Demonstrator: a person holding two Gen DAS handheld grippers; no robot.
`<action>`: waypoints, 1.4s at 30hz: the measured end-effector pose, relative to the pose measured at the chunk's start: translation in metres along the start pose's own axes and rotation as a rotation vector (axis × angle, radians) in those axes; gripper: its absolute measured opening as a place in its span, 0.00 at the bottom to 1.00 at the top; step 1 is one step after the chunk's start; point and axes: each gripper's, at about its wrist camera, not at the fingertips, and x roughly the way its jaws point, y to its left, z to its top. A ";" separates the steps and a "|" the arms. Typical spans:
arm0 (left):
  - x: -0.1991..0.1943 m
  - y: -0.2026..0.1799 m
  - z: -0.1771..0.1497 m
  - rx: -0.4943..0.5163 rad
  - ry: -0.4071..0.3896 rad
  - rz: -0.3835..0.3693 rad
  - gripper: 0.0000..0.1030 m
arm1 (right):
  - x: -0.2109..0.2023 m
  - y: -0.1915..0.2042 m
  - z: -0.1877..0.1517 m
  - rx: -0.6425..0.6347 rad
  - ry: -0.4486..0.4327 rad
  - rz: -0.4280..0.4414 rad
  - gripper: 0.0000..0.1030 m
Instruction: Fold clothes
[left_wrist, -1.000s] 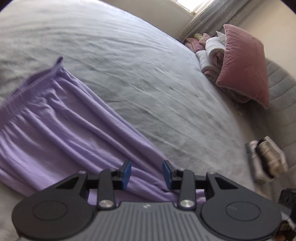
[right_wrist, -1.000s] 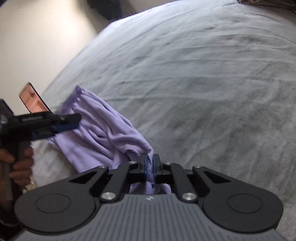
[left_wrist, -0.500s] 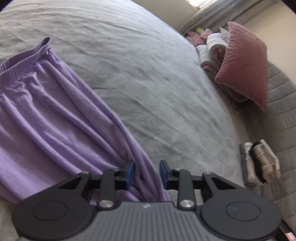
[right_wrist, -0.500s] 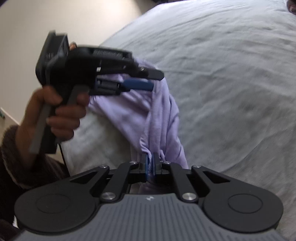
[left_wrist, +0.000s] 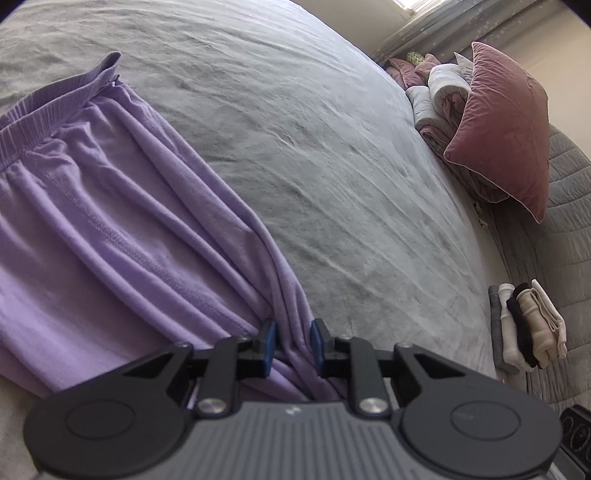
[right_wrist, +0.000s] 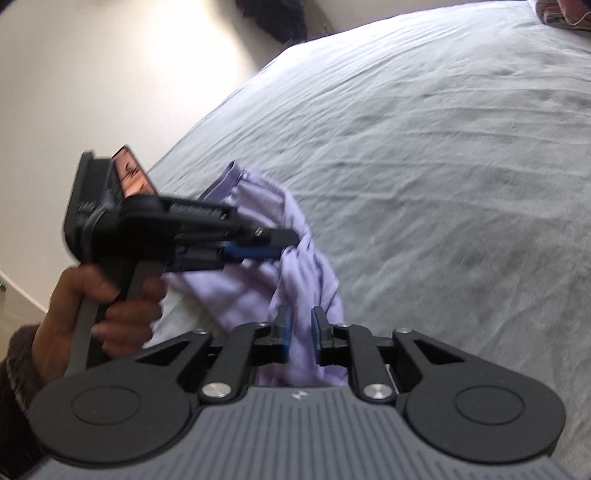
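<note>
A lilac garment (left_wrist: 110, 240) with a gathered elastic waistband lies spread on the grey bedspread (left_wrist: 332, 129). Its near corner is bunched into folds that run between the blue pads of my left gripper (left_wrist: 293, 339), which is shut on them. In the right wrist view the same gripper (right_wrist: 280, 242) holds the cloth (right_wrist: 258, 291) raised off the bed, with a hand (right_wrist: 92, 306) on its handle. My right gripper (right_wrist: 301, 332) stands open just below, and a strip of the lilac cloth lies loosely in the gap between its fingers.
A pink velvet pillow (left_wrist: 506, 122) and rolled blankets (left_wrist: 439, 92) sit at the head of the bed. A small stack of folded clothes (left_wrist: 524, 328) lies near the right edge. The bedspread (right_wrist: 443, 166) stretches wide to the right; a pale wall (right_wrist: 92, 74) is at left.
My right gripper, shut on the cloth before, has opened. The left gripper's fingers have narrowed around a bunch of the same corner, and it moved in close above the right one.
</note>
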 end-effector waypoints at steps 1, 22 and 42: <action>0.000 0.000 0.000 -0.002 -0.001 -0.003 0.20 | 0.002 0.000 0.001 0.002 -0.014 -0.004 0.38; -0.026 0.025 0.002 -0.013 -0.070 0.054 0.24 | 0.010 -0.018 0.004 0.062 -0.079 -0.082 0.17; -0.019 0.069 0.112 0.088 -0.341 0.560 0.35 | 0.021 -0.024 0.001 0.155 -0.031 -0.031 0.04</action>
